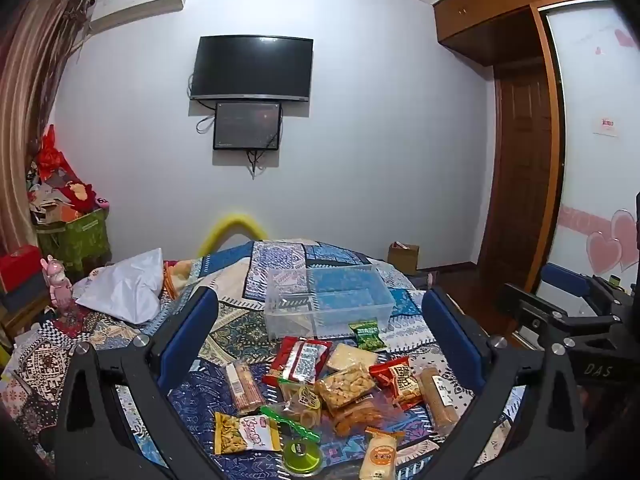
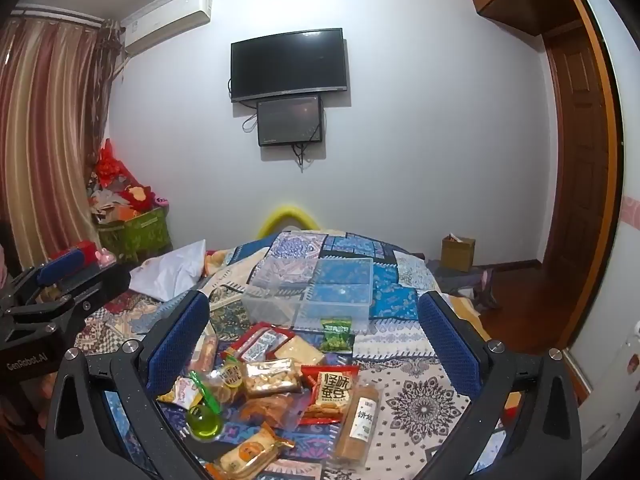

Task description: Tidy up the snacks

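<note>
While over snacks (image 1: pixel 320 384) | left gripper (image 1: pixel 320 320) fingers wide apart, empty | right gripper (image 2: pixel 316 324) likewise

Both wrist views look slightly downward, close over the snack pile (image 1: pixel 320 384), sharing the clear box (image 2: pixel 312 292).

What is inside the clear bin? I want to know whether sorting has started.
The clear bin looks empty; only the patterned bedspread shows through its walls. No snack is visible inside.
</note>
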A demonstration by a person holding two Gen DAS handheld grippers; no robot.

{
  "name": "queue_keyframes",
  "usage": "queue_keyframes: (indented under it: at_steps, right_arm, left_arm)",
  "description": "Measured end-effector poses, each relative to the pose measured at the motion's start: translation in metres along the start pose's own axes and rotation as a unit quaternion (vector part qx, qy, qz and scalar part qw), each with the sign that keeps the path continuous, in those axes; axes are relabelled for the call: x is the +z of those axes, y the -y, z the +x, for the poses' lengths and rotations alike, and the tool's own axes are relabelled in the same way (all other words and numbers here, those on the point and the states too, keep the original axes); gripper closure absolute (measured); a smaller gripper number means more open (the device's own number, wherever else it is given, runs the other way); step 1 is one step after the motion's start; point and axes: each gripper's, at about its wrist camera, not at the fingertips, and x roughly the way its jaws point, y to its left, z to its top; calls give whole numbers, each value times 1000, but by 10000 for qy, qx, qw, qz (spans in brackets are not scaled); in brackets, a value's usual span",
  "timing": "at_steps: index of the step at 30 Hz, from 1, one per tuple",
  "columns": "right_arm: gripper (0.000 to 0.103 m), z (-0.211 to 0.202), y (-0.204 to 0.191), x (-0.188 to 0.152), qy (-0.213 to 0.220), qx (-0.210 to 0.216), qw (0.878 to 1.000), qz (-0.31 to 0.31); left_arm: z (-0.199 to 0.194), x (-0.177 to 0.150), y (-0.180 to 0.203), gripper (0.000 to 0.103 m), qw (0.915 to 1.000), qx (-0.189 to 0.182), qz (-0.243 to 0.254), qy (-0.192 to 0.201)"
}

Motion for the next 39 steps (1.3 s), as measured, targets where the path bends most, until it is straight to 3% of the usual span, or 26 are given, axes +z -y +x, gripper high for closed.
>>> queue_keyframes:
  at_steps: [39]
  right_arm:
    - [0, -5, -5, 5, 62, 74, 9999, 41]
  left_arm:
    - [9, -4, 1, 0, 10000, 31, -10, -70]
